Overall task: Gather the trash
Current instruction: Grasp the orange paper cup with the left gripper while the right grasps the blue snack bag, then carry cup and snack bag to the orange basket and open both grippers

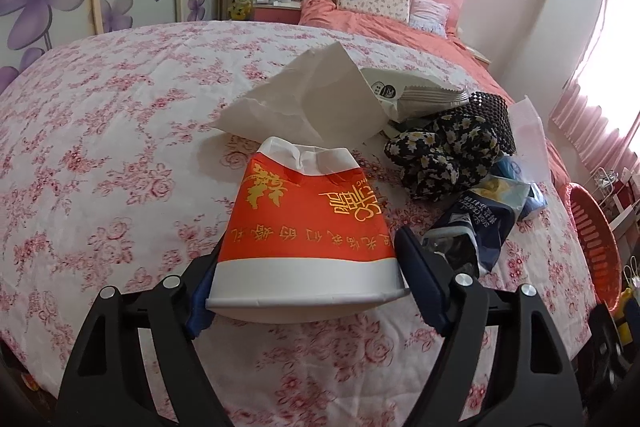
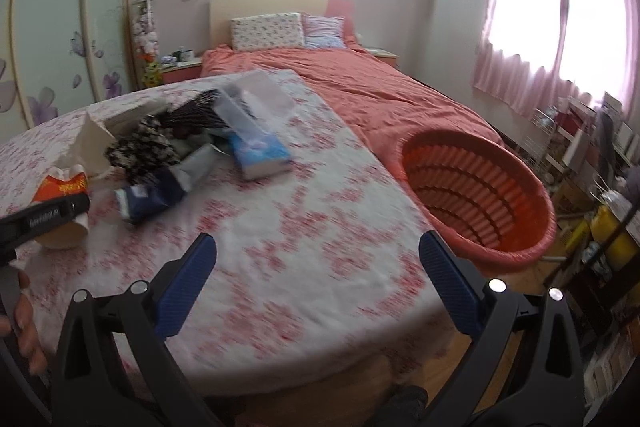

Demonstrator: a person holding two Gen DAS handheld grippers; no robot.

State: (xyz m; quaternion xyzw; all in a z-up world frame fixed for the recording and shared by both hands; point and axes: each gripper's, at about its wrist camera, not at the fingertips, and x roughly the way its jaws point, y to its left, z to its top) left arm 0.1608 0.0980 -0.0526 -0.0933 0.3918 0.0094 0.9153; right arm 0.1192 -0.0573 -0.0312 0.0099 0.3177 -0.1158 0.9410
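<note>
Right now the red-and-white paper cup lies on its side on the floral-clothed desk, its crumpled mouth pointing to 12 o'clock and its white base toward the camera. The left claw brackets that base: the blue pad at 3 o'clock sits against the cup's edge, the one at 9 o'clock is mostly hidden behind it, so whether they truly pinch it I cannot tell. At 12 o'clock from the cup lies a white paper bag; at 2 o'clock a pile of litter (a daisy-print black cloth, a dark snack packet). In the right wrist view the right claw hangs wide open with nothing between its pads, over bare cloth. An orange slatted basket stands tilted at 2 o'clock of it, off the desk's edge, and a blue tissue box lies at 11 o'clock.
</note>
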